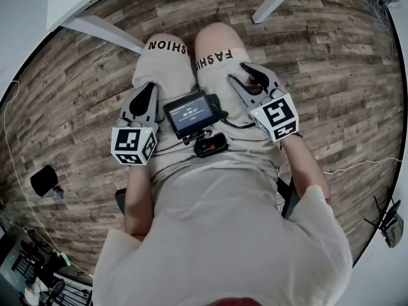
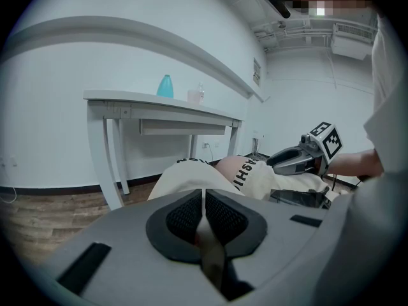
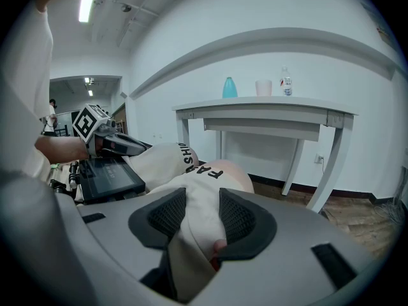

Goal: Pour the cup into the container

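With left gripper (image 1: 145,99) jaws together and right gripper (image 1: 250,81) jaws apart, clamping nothing, cup (image 3: 263,87) stands on desk (image 3: 268,104), upper centre.

- floor (image 1: 76,107): brown wood planks.
- wall (image 3: 191,30): plain white, w/ dark baseboard (image 2: 51,189) at the bottom.
- furniture: one white table (image 3: 268,107) w/ curved legs, standing by the wall.
- light: long ceiling lamp (image 3: 83,5), switched on.
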Tool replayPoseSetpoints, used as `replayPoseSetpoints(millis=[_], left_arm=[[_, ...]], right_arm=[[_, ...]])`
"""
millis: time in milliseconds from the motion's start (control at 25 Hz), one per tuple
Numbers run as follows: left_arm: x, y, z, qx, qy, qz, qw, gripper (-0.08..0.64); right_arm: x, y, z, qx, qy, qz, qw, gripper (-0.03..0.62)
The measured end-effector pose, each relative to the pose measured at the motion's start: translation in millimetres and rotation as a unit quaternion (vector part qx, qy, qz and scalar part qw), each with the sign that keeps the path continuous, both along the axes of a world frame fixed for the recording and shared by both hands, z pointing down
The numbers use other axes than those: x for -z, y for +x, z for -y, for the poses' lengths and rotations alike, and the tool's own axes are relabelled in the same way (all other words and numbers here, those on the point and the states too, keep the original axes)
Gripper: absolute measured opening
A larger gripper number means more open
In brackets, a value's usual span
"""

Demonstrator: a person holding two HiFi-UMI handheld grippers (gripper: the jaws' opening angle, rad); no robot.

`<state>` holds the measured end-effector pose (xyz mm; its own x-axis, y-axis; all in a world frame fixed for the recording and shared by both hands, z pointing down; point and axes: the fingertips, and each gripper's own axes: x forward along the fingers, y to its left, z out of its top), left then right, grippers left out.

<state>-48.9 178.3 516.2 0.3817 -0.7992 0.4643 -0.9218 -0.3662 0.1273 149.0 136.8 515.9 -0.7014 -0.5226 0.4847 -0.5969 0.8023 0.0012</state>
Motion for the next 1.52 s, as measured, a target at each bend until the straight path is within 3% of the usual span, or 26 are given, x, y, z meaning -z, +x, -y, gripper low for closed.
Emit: replayPoseSetpoints(millis=[1520], left_arm=[[-0.6, 0.1, 0.9, 0.000, 0.000, 0.000, 1.0000, 0.014]], right_arm=[[-0.5, 0.8, 1.4, -0.003, -0.003, 0.004, 1.000, 0.167]])
